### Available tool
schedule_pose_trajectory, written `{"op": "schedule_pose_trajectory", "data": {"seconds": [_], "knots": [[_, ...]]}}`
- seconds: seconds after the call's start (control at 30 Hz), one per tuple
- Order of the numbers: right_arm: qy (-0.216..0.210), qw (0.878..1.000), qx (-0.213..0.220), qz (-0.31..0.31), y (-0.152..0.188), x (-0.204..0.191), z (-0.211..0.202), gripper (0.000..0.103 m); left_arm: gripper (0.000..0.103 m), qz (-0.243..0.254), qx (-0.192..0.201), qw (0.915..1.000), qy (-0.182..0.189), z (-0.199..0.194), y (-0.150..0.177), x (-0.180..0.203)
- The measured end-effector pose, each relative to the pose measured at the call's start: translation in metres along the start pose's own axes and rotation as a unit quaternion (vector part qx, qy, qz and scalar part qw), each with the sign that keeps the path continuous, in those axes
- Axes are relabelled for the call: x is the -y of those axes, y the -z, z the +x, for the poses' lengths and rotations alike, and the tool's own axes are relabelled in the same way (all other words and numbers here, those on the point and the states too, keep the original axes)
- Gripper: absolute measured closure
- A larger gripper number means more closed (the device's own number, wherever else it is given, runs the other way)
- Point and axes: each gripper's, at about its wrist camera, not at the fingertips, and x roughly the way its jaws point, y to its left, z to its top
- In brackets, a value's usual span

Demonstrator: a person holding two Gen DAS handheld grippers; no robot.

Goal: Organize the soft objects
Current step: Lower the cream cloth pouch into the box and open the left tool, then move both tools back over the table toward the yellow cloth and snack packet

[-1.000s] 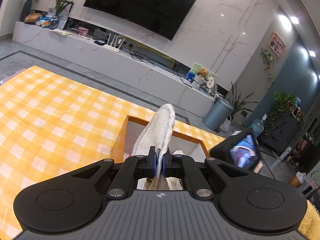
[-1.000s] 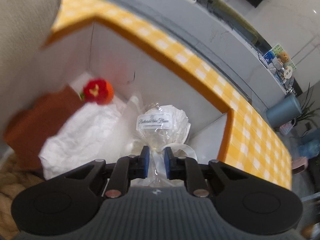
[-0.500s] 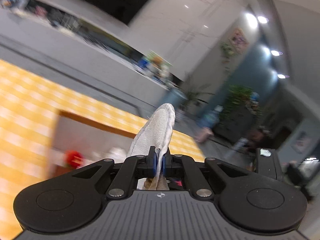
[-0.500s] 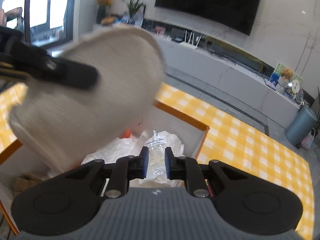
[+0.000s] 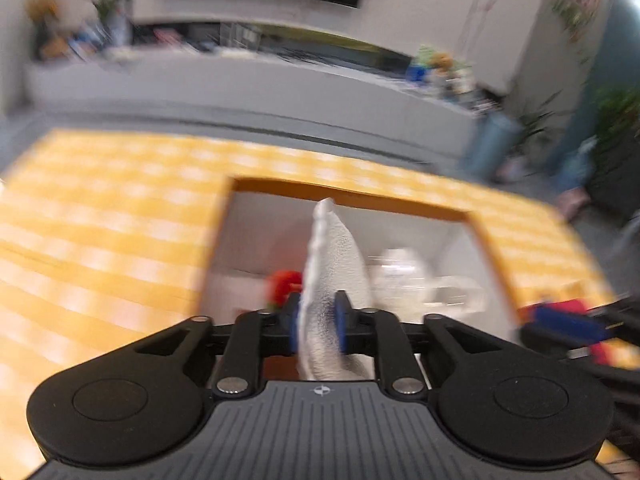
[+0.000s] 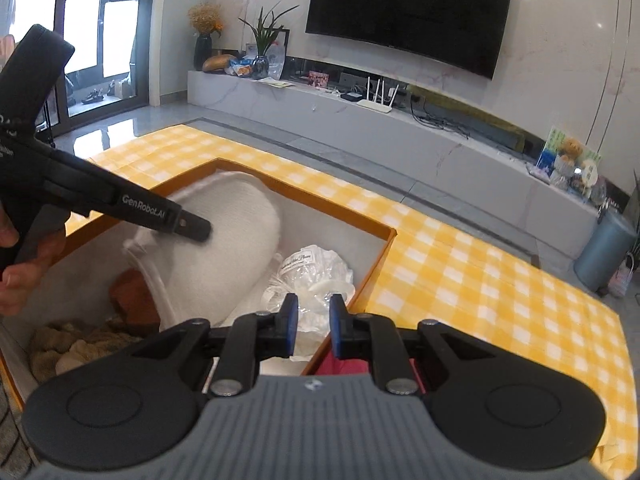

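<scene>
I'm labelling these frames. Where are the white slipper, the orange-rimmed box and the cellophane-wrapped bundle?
white slipper point(image 6: 224, 248): right wrist view, on its broad fabric side.
orange-rimmed box point(image 6: 320, 209): right wrist view, on its far rim.
cellophane-wrapped bundle point(image 6: 316, 266): right wrist view, on its crinkled top.

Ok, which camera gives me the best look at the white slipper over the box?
Right wrist view: the white slipper shows sharp and broadside above the box. Left wrist view shows it edge-on and blurred, between the left tool pads.

Motion blur smears the red thing point(image 5: 285, 285) at nine o'clock of the white cloth point(image 5: 332, 276), leaving it unidentifiable.
</scene>
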Motion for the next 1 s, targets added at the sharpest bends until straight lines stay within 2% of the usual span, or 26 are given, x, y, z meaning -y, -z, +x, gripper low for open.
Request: {"op": "schedule_pose_trajectory", "data": {"seconds": [0.03,0.1,0.2,0.4,0.47,0.53,0.57,0.67,0.77,0.9,1.0], "knots": [[-0.001,1.0,0.0,-0.001,0.0,0.0,-0.001,0.088,0.071,0.012,0.003,0.9992,-0.038,-0.002,0.0,0.004],[-0.002,1.0,-0.001,-0.003,0.002,-0.003,-0.001,0.088,0.056,0.031,0.006,0.9965,-0.077,-0.005,0.003,0.008],[0.001,1.0,-0.003,-0.009,0.001,-0.005,0.001,0.088,0.04,0.032,0.015,0.9969,-0.07,-0.013,0.004,0.007],[0.006,1.0,0.005,-0.017,0.0,-0.004,-0.006,0.085,0.025,0.009,0.047,0.9972,-0.057,-0.035,-0.001,0.012],[0.006,1.0,0.007,-0.016,0.0,-0.002,-0.008,0.084,0.023,0.016,0.052,0.997,-0.056,-0.04,-0.002,0.017],[0.005,1.0,0.006,-0.015,-0.002,-0.001,-0.009,0.075,0.021,0.02,0.051,0.9971,-0.052,-0.047,-0.002,0.022],[0.007,1.0,0.008,-0.014,-0.002,-0.001,-0.01,0.067,0.021,0.019,0.049,0.9973,-0.051,-0.049,-0.002,0.023],[0.006,1.0,0.023,-0.018,-0.006,-0.004,-0.019,0.062,0.021,0.014,0.048,0.9975,-0.05,-0.055,0.0,0.029],[0.008,0.999,0.04,-0.019,-0.01,-0.005,-0.032,0.05,0.021,0.025,0.051,0.9969,-0.054,-0.061,0.003,0.037],[0.025,0.998,0.058,-0.018,-0.013,0.004,-0.05,0.043,0.021,0.042,0.054,0.9954,-0.068,-0.068,0.009,0.05],[0.034,0.997,0.071,-0.001,-0.014,0.018,-0.064,0.038,0.021,0.047,0.055,0.9955,-0.06,-0.075,0.008,0.061]]}}
